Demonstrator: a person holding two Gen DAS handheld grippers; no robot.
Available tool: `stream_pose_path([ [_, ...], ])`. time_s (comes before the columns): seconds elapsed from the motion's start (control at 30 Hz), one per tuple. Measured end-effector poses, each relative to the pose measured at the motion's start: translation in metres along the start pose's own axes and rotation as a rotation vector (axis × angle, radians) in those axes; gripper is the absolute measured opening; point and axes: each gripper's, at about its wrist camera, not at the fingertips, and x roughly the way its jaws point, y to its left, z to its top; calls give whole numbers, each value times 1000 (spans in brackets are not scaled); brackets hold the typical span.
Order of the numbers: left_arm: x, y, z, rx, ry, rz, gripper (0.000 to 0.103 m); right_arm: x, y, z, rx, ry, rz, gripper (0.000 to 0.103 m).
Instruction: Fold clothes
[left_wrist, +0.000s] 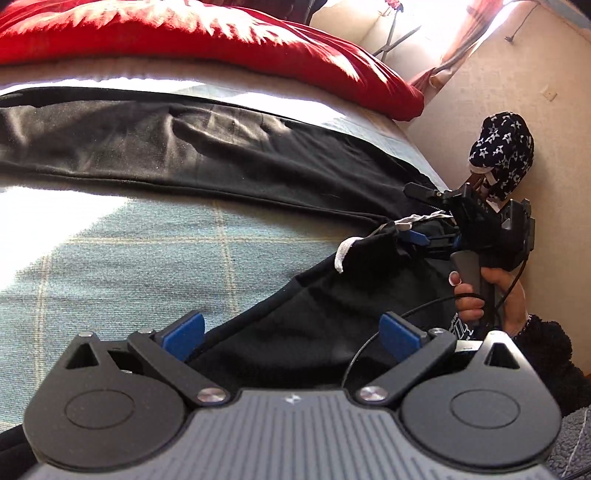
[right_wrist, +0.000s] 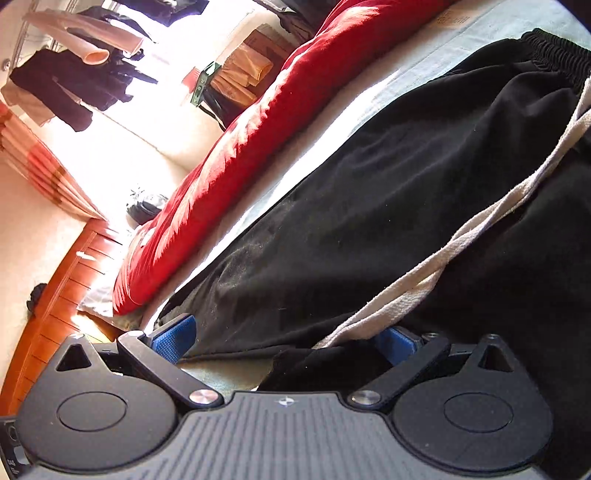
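Left wrist view shows the left tongs (left_wrist: 291, 334) spread wide, with the black trousers (left_wrist: 229, 166) lying between and ahead of them on the bed (left_wrist: 129, 251), nothing pinched. Ahead and to their right, the right tongs (left_wrist: 417, 218) reach into the waist end, where the white drawstring (left_wrist: 345, 254) dangles. Seen from the right wrist view, those tongs stand apart, cloth and drawstring draped across them, not clamped. Beyond lies a red duvet (right_wrist: 229, 166). Judging by the long, mostly spread garment, folding has barely begun; nearly all folds remain.
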Motion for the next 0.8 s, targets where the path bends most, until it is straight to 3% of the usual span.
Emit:
stream_pose_path([
  [0.17,-3,2,1,6,-12,-1,100,2,-5,7,44,-93,37,103],
  [0.23,-4,4,-1,1,-13,2,100,3,-7,8,80,-106,92,103],
  [0.43,-3,14,-3,-27,-13,0,100,8,5,5,97,-53,224,103],
  [0.67,-8,16,0,-12,-33,-20,100,-27,37,-5,67,-44,351,103],
  [0.8,-9,21,1,-10,-37,-32,100,-61,57,-13,4,-33,328,103],
])
